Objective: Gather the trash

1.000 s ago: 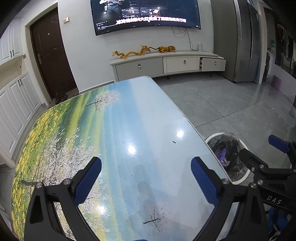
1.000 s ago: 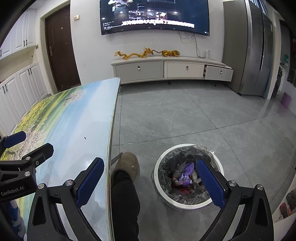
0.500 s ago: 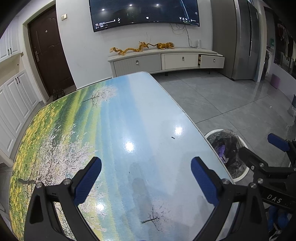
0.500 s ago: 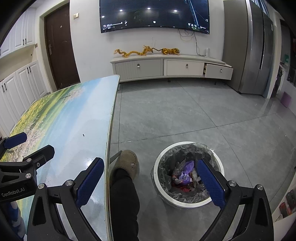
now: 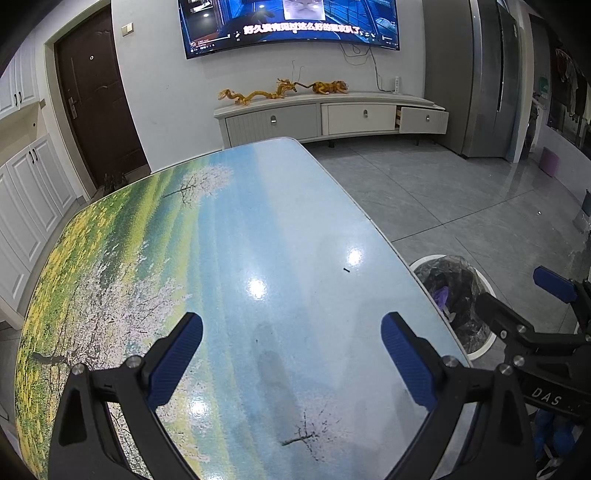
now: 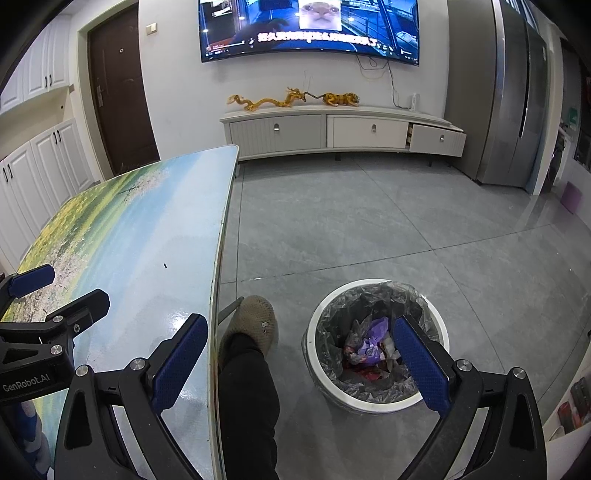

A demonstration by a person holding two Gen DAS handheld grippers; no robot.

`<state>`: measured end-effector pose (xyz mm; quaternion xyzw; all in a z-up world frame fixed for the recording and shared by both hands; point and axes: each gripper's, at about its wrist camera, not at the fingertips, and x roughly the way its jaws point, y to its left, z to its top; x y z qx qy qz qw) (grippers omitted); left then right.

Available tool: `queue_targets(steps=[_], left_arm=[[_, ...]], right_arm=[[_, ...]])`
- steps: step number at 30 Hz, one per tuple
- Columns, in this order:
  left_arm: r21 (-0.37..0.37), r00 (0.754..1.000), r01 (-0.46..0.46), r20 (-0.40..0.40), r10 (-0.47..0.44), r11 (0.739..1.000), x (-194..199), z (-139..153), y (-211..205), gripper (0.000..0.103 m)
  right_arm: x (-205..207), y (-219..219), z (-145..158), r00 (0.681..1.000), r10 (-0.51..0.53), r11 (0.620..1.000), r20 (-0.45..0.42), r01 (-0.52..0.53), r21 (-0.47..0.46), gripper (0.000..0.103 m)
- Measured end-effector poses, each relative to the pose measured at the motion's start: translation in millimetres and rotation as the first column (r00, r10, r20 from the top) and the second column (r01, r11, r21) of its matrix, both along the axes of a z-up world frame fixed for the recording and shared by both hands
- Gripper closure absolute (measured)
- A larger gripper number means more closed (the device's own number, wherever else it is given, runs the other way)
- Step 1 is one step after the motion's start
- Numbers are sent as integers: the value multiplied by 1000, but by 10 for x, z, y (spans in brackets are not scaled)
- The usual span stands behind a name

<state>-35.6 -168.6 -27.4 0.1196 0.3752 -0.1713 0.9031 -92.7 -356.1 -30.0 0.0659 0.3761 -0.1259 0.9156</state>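
Note:
A white trash bin [image 6: 317, 325] with a black liner stands on the floor right of the table; purple and red wrappers [image 6: 369, 343] lie inside it. It also shows in the left wrist view [image 5: 476, 343]. My left gripper [image 5: 291, 350] is open and empty above the table with the landscape print [image 5: 229, 236]. My right gripper [image 6: 299, 354] is open and empty, held above the floor between the table edge [image 6: 218, 280] and the bin. A tiny dark speck [image 5: 346, 270] lies on the table.
The person's leg and grey slipper [image 6: 251, 325] stand beside the table edge. A TV cabinet [image 6: 332, 133] and a wall TV [image 6: 306, 29] are at the far wall. White cupboards [image 5: 26, 199] and a dark door [image 5: 99, 96] are on the left.
Both grippers stay open and nearly still. The views have shifted only slightly, and the TV picture has changed.

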Motion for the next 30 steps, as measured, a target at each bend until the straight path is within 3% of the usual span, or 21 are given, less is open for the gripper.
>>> queue_targets(steps=[30], left_arm=[[11, 1000, -23, 10, 23, 1000, 45, -28, 51, 5]], right_arm=[[-16, -33, -48, 1000, -4, 1000, 2, 4, 0, 4]])
